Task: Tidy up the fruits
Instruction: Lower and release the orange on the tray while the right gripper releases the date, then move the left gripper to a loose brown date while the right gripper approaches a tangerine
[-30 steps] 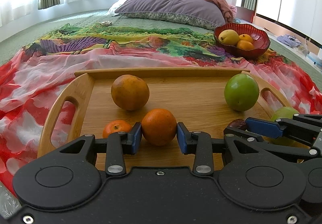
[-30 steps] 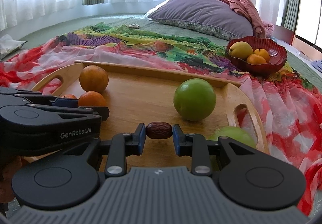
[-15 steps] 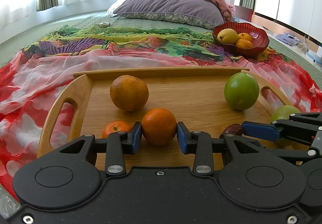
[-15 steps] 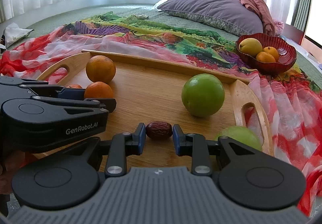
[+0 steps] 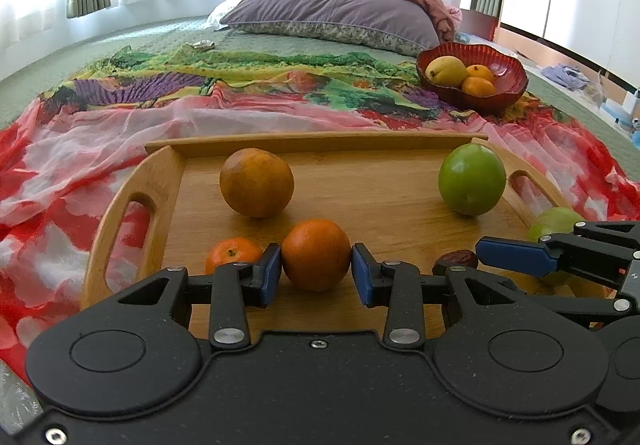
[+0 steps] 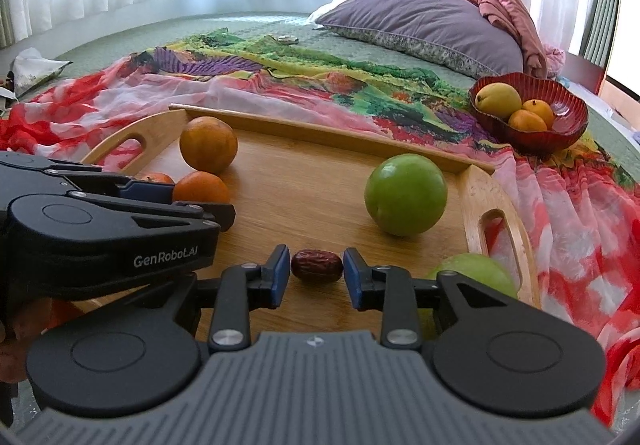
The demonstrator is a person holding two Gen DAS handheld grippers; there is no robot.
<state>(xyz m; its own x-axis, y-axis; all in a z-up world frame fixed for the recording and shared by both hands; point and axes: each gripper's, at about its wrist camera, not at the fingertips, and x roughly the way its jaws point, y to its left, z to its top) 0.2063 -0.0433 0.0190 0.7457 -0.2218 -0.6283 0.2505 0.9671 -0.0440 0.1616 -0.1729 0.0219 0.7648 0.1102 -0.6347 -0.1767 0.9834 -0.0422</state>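
Note:
A wooden tray (image 5: 384,197) (image 6: 304,181) lies on a bed. My left gripper (image 5: 316,269) is shut on an orange (image 5: 316,255) near the tray's front left; the orange also shows in the right wrist view (image 6: 200,187). My right gripper (image 6: 316,273) is shut on a brown-red date (image 6: 317,265) at the tray's front; the date also shows in the left wrist view (image 5: 458,259). On the tray are a larger orange (image 5: 256,182), a small tangerine (image 5: 230,255), a big green fruit (image 5: 471,179) (image 6: 405,194) and a second green fruit (image 6: 472,271) at the front right.
A red bowl (image 5: 508,75) (image 6: 560,125) with a yellow fruit and two small orange fruits stands beyond the tray on the right. A colourful scarf (image 5: 120,133) covers the bed. A purple pillow (image 5: 332,5) lies at the back.
Both grippers keep their hold. The right wrist view has risen and swung a little left; the left view is nearly unchanged.

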